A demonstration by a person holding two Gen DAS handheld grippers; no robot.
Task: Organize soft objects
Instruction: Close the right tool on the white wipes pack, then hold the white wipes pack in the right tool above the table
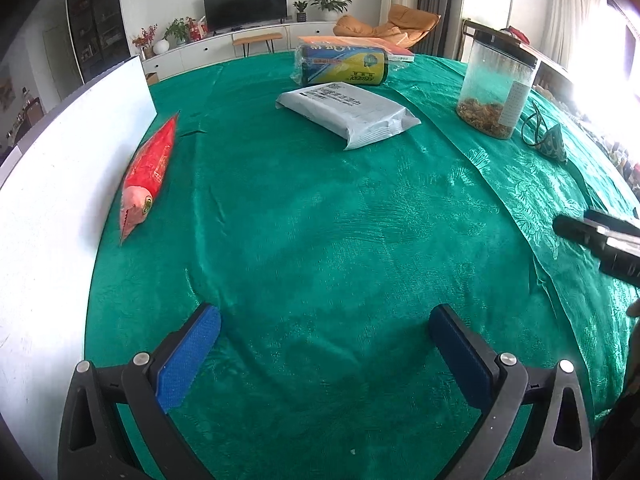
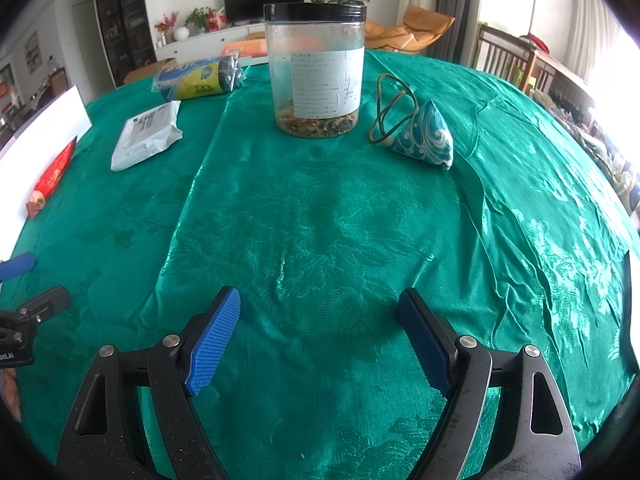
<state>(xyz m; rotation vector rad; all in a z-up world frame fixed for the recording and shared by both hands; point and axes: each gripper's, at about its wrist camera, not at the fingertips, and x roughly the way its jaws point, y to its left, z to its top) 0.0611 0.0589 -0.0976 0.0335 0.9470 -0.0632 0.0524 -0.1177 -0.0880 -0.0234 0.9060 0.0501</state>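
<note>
Both the left hand-held gripper (image 1: 324,324) and right hand-held gripper (image 2: 319,310) gape empty; the red pouch (image 1: 148,172), grey packet (image 1: 348,114) and triangular fabric pouch (image 2: 426,136) lie scattered on the worktop (image 1: 320,220), so sorting seems unstarted.

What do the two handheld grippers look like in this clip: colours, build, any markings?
Both match: the left gripper and right gripper have black plastic arms with triangular cut-outs and silver pivot pins, and ribbed blue pads on each finger. The right wrist view shows white lettering on the left gripper's black body, too cropped to read. No sleeves visible.
</note>
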